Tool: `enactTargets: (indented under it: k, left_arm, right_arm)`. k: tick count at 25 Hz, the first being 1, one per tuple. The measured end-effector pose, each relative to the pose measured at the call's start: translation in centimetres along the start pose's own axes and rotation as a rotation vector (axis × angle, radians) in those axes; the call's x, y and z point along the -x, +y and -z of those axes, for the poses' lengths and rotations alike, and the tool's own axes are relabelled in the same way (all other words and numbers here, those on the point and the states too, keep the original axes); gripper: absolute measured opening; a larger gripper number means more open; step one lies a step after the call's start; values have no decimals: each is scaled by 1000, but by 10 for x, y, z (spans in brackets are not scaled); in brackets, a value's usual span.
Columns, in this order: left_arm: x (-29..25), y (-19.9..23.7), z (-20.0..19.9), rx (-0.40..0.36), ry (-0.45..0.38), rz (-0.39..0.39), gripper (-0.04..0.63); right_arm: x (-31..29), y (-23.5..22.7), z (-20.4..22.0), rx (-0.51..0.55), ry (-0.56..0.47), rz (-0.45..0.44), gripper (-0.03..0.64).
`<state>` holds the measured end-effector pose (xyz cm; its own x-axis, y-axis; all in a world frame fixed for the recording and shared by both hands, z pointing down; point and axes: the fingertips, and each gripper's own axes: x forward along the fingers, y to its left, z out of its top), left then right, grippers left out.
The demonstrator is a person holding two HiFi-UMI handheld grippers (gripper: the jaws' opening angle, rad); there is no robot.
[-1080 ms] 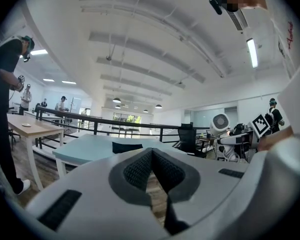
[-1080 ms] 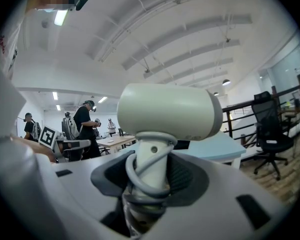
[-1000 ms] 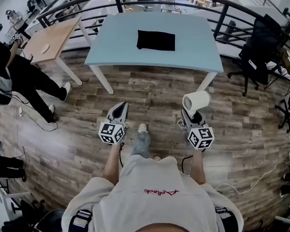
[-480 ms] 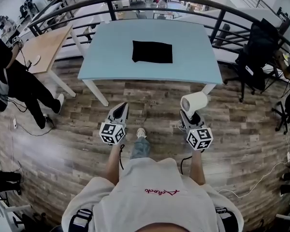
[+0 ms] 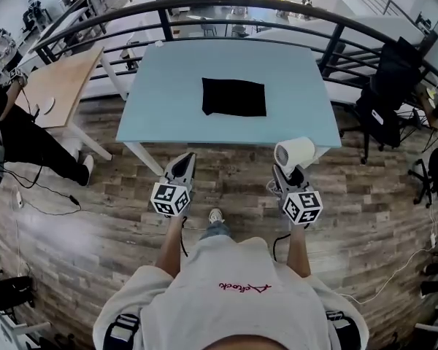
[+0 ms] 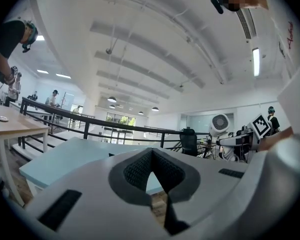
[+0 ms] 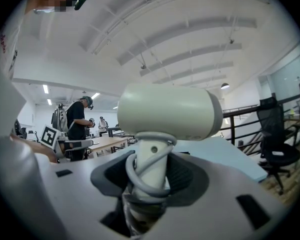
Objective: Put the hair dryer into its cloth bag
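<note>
Black bag (image 5: 234,97) well inside table (image 5: 168,86) edges — right tool (image 5: 284,175) grips dryer (image 5: 295,154), left tool (image 5: 182,163) clenched.

No word can be read with certainty. The grey shirt (image 5: 204,283) has a small red script print (image 5: 244,288), seen upside down; its letters cannot be made out. The cube (image 5: 169,199) on the left gripper (image 5: 182,160) and the cube (image 5: 302,207) on the right gripper (image 5: 290,175) carry black-and-white square markers, which are patterns and not letters.
</note>
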<state>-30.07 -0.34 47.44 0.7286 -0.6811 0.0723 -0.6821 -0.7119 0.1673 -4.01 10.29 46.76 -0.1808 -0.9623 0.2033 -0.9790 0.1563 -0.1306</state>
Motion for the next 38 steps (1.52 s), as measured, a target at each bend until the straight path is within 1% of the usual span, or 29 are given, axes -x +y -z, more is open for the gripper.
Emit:
enactTargets:
  k: [5,12,17,21,30,38]
  left_arm:
    - [-27,43,0,-1,-14,6,6]
    - [-71,88,-12,1,-8,24,8]
    - [-105,108,-19,-5,-4,57,8]
    - [-122,120,-18,-7,4,79,6]
    - [-149,122,-9,-3,33,145,8]
    - [-175,96,6,-5,71,186,8]
  right_arm:
    - [-48,-3,-7,18,-18,14,196]
    - [-103,-17,-27,14,-31,47,196]
    - [-132,-29,-33,8,-36,81,196]
    - [-146,-34,-35,1,-44,106,196]
    - [-150,-38,-26,-17,-42,158,196]
    - [-137,-66,-13,-49,-33,188,196]
